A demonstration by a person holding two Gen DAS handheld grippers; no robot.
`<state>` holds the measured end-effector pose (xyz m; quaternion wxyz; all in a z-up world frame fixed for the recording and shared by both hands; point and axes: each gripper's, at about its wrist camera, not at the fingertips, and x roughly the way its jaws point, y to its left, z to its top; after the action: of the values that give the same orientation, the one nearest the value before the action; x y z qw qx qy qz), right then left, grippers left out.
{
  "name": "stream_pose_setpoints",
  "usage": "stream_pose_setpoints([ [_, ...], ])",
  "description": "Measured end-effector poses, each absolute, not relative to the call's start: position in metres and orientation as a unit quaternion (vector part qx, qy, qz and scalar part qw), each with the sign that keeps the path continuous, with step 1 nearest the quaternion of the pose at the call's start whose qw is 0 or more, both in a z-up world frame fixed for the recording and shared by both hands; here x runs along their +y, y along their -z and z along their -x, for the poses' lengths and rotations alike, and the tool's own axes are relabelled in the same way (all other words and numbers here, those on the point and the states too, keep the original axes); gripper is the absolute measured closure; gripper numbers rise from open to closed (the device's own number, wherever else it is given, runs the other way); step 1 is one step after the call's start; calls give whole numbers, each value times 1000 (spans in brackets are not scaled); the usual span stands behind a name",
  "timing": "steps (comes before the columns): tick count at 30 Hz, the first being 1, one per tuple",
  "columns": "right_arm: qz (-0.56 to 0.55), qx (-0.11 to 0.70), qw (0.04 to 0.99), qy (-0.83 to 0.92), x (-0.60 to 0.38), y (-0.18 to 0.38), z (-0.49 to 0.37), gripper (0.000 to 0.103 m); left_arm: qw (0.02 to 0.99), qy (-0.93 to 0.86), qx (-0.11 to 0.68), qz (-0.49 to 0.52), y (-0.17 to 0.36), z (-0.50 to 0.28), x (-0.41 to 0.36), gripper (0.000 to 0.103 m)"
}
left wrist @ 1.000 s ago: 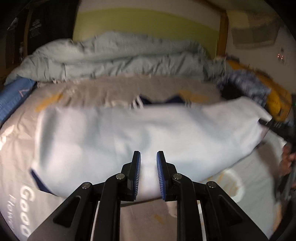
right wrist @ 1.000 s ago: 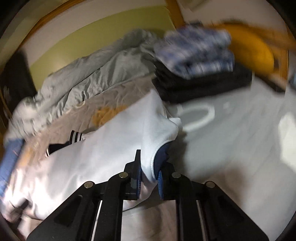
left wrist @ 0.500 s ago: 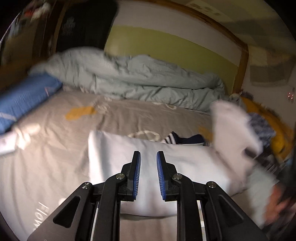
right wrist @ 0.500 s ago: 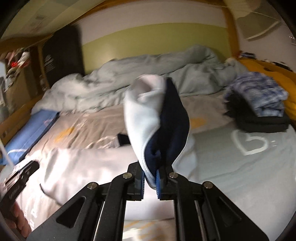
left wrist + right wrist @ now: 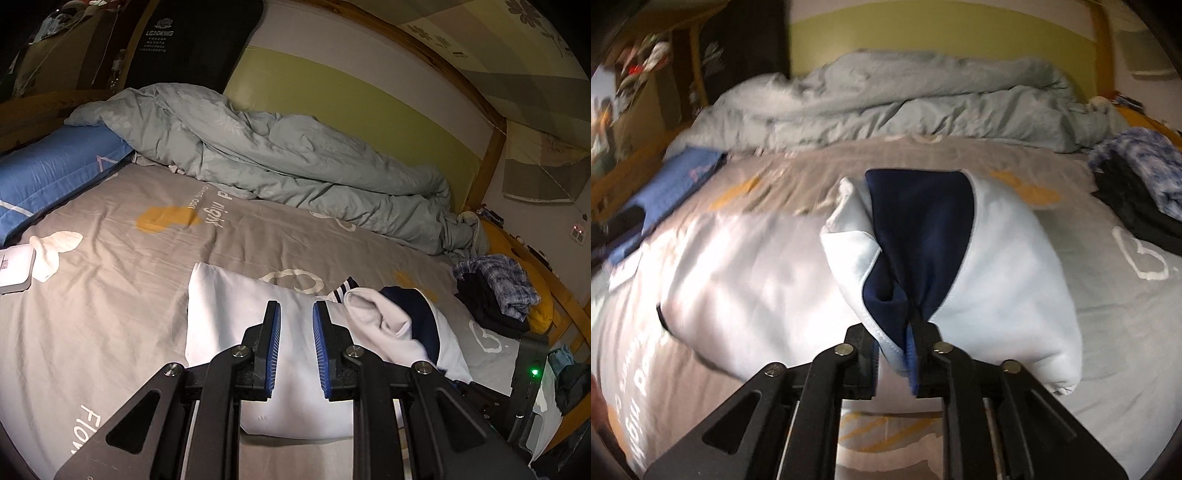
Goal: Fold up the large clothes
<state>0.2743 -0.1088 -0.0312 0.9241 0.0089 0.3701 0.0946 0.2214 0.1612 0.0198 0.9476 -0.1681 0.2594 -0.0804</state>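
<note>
garment: white top point(image 5: 236, 325) with navy lining, on the grey bed sheet point(image 5: 110, 295) in front of the rumpled quilt point(image 5: 295, 166)
folded part: one end turned back over the garment, navy inside point(image 5: 923, 229) showing
left tool point(image 5: 296, 350): narrow gap, nothing between the pads, above the garment's near edge
right tool point(image 5: 894, 354): jaws opening, folded fabric edge between them
clothes pile point(image 5: 495, 291): right of the garment, apart from it

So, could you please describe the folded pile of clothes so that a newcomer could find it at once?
Start at the grey bedsheet and follow it to the side by the yellow cushion. The pile of clothes sits there: black garments below, a blue-and-white checked one on top, unlike the white garment nearby.
</note>
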Motion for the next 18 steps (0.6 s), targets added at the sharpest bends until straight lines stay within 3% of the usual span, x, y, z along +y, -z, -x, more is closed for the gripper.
stream_pose_setpoints([
  [3,-20,381,913,-148,-109,31,-269,67,949,85,257,160,-20,-221,157,82],
  [11,-44,376,898,-225,-117,12,-246,67,951,91,253,150,-20,-218,149,82],
  [12,-36,372,899,-226,-118,8,-246,64,952,89,254,150,-20,-218,149,82],
  [15,-6,341,923,-177,-126,-3,-247,62,951,84,256,149,-19,-218,150,82],
  [18,-49,334,930,-142,-150,-8,-258,62,951,74,260,150,-16,-219,153,82],
])
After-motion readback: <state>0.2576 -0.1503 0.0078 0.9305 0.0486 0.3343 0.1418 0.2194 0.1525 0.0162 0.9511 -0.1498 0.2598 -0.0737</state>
